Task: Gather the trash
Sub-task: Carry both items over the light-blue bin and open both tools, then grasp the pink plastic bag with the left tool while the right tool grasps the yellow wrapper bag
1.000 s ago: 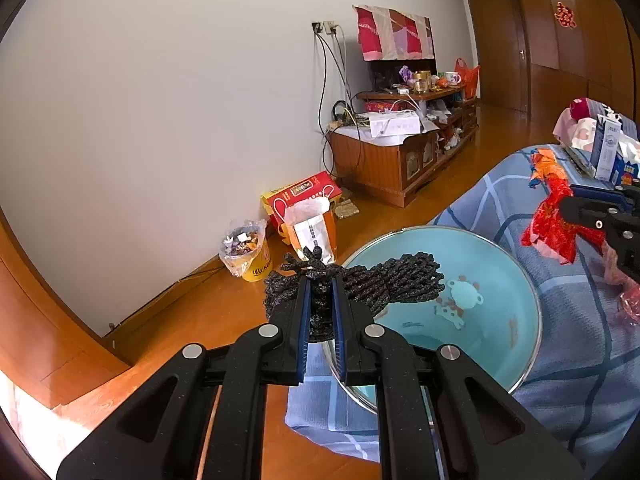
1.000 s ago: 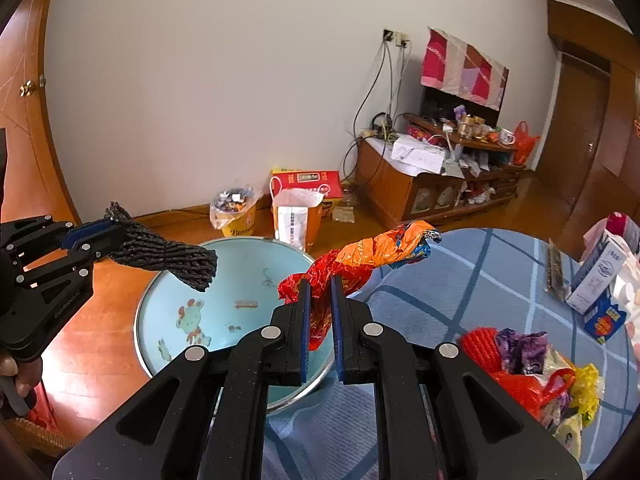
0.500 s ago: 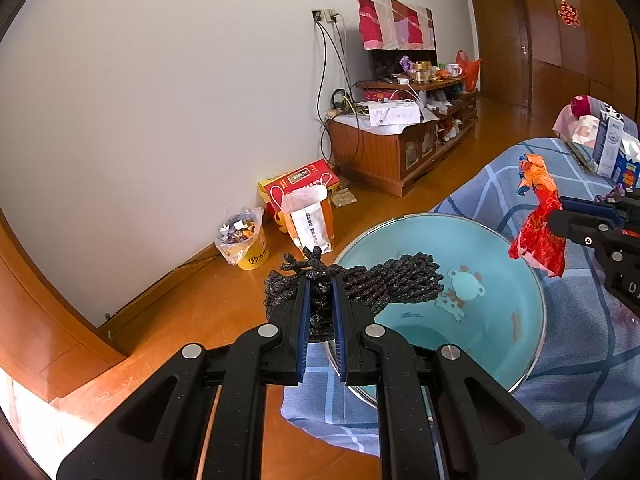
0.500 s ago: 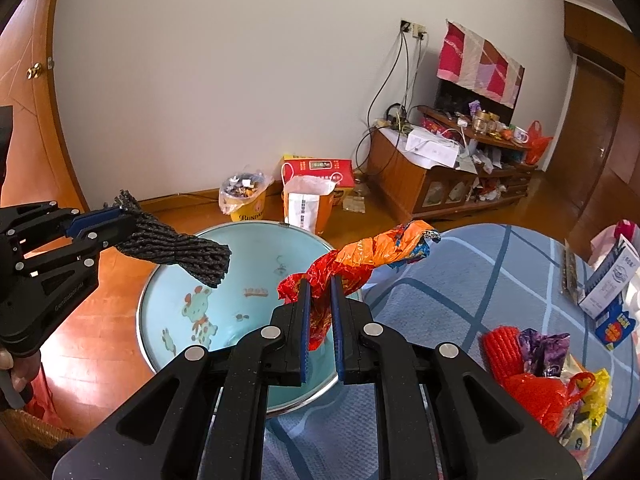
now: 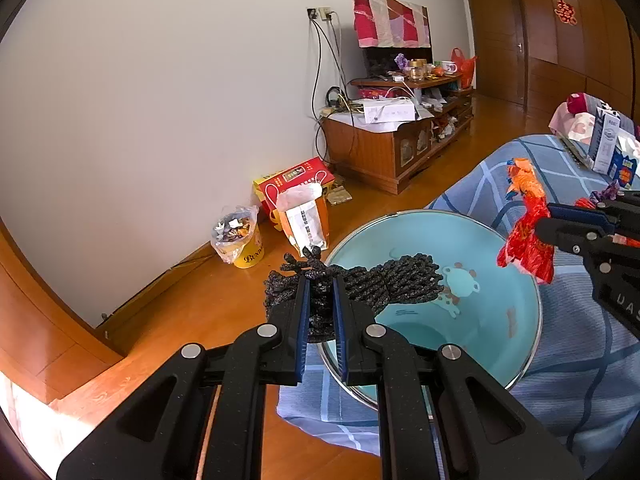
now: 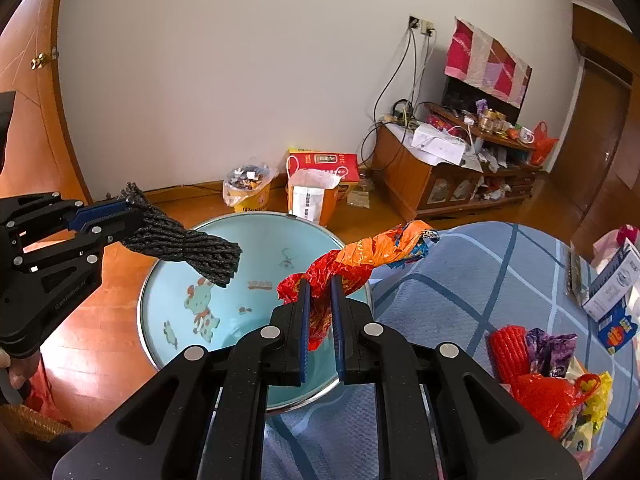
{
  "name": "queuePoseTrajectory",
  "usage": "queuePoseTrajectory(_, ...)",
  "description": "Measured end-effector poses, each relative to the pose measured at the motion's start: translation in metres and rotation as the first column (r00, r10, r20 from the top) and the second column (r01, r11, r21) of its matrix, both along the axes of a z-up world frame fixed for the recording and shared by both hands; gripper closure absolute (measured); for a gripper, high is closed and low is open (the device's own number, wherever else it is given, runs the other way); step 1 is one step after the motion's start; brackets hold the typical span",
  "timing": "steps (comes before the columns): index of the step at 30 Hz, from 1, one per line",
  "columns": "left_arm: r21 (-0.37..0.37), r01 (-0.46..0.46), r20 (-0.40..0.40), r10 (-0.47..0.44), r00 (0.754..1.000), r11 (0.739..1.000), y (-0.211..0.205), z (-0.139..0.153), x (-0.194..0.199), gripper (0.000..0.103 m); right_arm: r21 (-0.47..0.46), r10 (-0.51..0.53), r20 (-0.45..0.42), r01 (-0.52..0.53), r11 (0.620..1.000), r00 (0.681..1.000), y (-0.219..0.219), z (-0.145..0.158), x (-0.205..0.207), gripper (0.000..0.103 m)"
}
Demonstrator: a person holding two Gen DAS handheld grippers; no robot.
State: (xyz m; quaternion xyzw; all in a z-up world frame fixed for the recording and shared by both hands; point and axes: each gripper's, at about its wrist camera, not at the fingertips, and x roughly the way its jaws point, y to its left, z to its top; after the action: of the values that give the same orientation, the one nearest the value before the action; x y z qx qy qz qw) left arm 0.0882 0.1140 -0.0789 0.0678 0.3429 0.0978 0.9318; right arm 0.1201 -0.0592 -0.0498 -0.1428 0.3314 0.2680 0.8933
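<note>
Wrapper (image 6: 352, 264), closer over basin (image 6: 176, 344), claw-pinched (image 6: 320, 312).

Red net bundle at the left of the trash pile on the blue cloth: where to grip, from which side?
Take the red net bundle across its rounded upper left part, coming down from above on the bare blue cloth side. That flank is open; the purple wrapper and red plastic bag crowd its right and lower sides.

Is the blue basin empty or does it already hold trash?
Empty: the basin shows only its bare printed bottom; the black bundle and red wrapper hang above it.
</note>
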Motion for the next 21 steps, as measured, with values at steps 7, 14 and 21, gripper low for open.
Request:
queuePoseTrajectory(7, -0.003, 0.042, -0.010, -0.042, 0.999, 0.999, -0.009, -0.005, 0.000, 0.072, -0.004, 0.023, -0.028, -0.023, 1.000, 0.999, 0.006, -0.006, 0.000, 0.067)
queuePoseTrajectory(14, -0.002, 0.064, -0.016, -0.064, 0.998, 0.998, -0.014, -0.006, -0.001, 0.051, -0.005, 0.008, -0.030, -0.008, 1.000, 1.000, 0.002, -0.008, -0.001, 0.055)
queuePoseTrajectory(21, -0.002, 0.067, -0.019, -0.067, 0.998, 0.998, -0.021, -0.007, -0.004, 0.035, -0.008, -0.038, 0.014, 0.038, 0.999, 0.999, -0.017, 0.002, -0.016, 0.045)
